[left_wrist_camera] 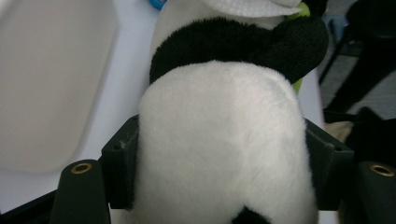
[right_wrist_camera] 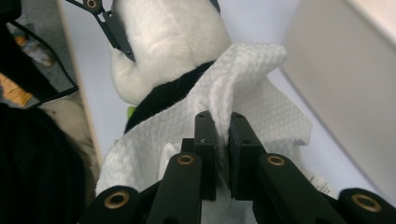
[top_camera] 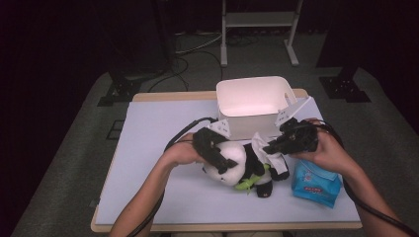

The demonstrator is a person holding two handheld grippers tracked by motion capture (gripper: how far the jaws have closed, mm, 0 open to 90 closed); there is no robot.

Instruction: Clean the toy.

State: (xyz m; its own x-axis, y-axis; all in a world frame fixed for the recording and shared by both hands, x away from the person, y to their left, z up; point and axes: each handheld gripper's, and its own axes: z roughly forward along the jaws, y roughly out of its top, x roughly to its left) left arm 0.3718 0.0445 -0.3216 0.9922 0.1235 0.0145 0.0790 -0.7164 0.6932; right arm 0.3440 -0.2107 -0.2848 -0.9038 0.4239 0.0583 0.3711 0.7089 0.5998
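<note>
The left gripper (top_camera: 217,153) has its fingers (left_wrist_camera: 122,168) spread wide around the plush panda (top_camera: 242,165), one on each flank of the white head, both pressing into the fur. In the left gripper view the head bulges up between the two fingers, the black shoulder band sits just beyond them, and a white edge of tissue shows past that.

Over on the other side, the right gripper (top_camera: 274,145) is nearly closed: its fingers (right_wrist_camera: 205,144) pinch a raised fold of the white tissue (right_wrist_camera: 243,93), with only the paper's thickness between them. The rest of the sheet drapes away from the fingertips, over the panda's back and across the black band. Beyond the fingertips, the panda's white head fills the upper part of that view, with the left gripper's black finger against it.

From the high view, the panda lies on the bench (top_camera: 158,148), head toward the left gripper's fingers, body and black feet toward the right gripper's. A bit of green (top_camera: 247,183) shows beneath its middle. The white bin (top_camera: 254,106) stands on the bench just behind both sets of fingers. The blue tissue pack (top_camera: 316,185) lies on the bench under the right hand (top_camera: 323,150), on the far side of the right fingers from the panda.
</note>
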